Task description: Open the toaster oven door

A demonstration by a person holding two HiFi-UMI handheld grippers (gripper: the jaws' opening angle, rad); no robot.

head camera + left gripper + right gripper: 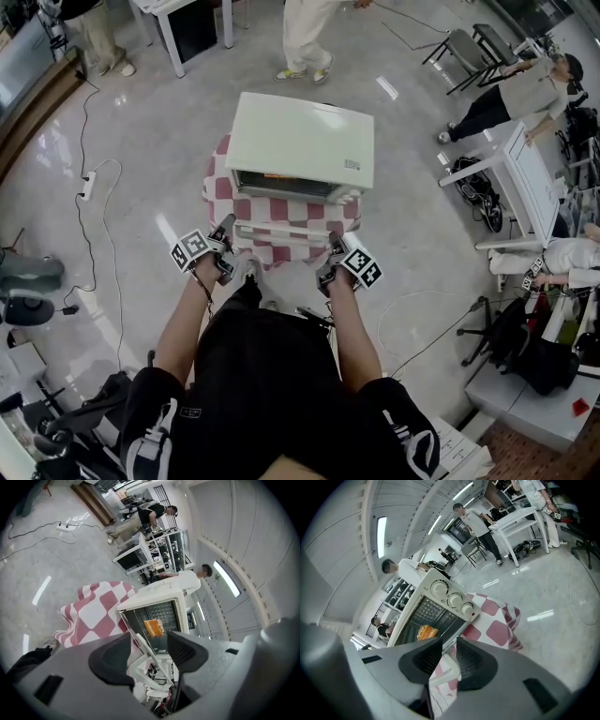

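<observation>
— Both grippers: what state is recorded?
— Left gripper (150, 652) is released, jaws spread around the door handle (281, 234); right gripper (449, 656) is clamped on it. The toaster oven door (286, 212) is lowered over the checked cloth (223, 187).

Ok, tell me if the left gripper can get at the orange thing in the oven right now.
Probably yes. The door is down, so the oven stands open in front of the orange thing. The left gripper, jaws apart, straddles the handle, so it would have to lift over that first.
</observation>
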